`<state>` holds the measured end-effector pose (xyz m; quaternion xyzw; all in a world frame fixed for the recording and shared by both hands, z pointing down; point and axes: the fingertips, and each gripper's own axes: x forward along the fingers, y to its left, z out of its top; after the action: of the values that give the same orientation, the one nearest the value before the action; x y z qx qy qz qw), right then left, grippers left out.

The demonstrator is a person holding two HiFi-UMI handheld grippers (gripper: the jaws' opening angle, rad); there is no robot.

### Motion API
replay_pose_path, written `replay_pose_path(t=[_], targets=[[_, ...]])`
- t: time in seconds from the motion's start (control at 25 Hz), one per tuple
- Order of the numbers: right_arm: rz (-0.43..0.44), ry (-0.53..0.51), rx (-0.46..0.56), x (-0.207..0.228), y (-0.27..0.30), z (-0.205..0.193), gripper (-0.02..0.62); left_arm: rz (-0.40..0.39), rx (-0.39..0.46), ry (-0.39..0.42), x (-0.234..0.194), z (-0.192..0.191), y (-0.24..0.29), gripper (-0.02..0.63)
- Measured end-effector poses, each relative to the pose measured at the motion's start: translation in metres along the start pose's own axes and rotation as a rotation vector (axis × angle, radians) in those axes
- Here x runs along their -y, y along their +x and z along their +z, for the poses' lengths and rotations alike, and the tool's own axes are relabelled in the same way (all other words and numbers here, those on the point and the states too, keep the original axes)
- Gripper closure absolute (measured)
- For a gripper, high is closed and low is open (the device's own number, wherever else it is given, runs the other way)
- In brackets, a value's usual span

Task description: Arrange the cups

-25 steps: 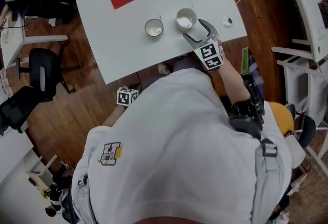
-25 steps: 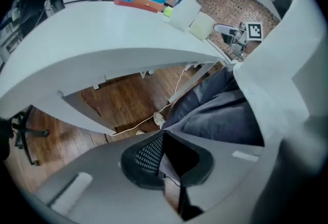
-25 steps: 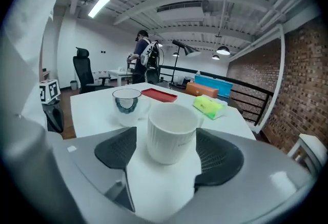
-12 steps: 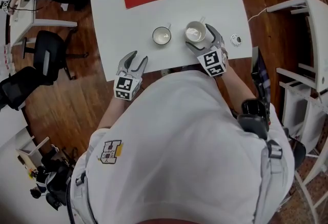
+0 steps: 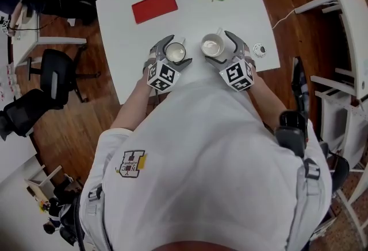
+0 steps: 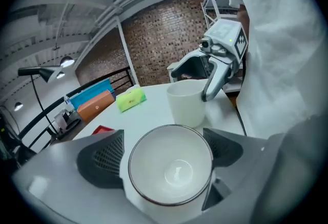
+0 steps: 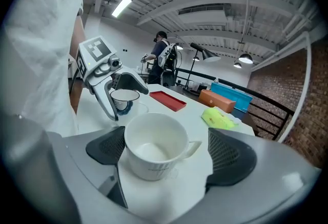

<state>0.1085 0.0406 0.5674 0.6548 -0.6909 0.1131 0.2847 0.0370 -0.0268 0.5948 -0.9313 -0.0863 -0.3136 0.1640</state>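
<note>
L claw (image 5: 174, 51), below table (image 5: 241, 3) a sec ago, opening round dark-rimmed cup (image 6: 170, 169); R claw (image 5: 218, 47) opening, mug (image 7: 154, 146) between, prob. untouched.

Soft even light; fisheye-warped edges

1. Left gripper (image 5: 174, 50) — tilted downward in front of the torso, marker cube nearest the body; its jaws are opening, with the dark-rimmed cup (image 6: 170, 170) standing between the pads and no pad seen pressing on it
2. Right gripper (image 5: 217, 47) — also angled down, jaws opening, the handled cup (image 7: 154, 146) between them with a gap on each side
3. Left forearm (image 5: 135, 103) and right forearm (image 5: 261, 95) reach forward from the torso, the two grippers side by side and near each other
</note>
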Motion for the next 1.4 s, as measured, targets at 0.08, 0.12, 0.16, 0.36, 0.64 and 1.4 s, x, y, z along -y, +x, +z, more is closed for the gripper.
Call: replay_pose_path(t=[0.08,0.12,0.16,0.36,0.64,1.4], targets=[[0.009,0.002,-0.004,-0.001,0.001,-0.003,0.089,-0.018,-0.007,-0.017,0.002,-0.004,0.007,0.124],[0.013,0.003,-0.006,-0.001,0.001,-0.004,0.089,-0.026,-0.002,-0.027,0.004,-0.005,0.009,0.127],[0.016,0.005,-0.005,-0.001,0.001,-0.005,0.087,-0.030,0.006,-0.036,0.005,-0.005,0.011,0.160],[0.026,0.021,0.005,0.001,0.001,-0.007,0.089,-0.027,0.027,-0.051,0.005,-0.003,0.012,0.163],[0.005,0.057,0.016,0.001,0.002,-0.009,0.089,-0.014,0.018,-0.099,-0.008,-0.004,0.012,0.166],[-0.101,0.159,-0.016,0.010,0.000,-0.014,0.081,0.312,-0.034,-0.347,-0.280,-0.049,0.015,0.166]])
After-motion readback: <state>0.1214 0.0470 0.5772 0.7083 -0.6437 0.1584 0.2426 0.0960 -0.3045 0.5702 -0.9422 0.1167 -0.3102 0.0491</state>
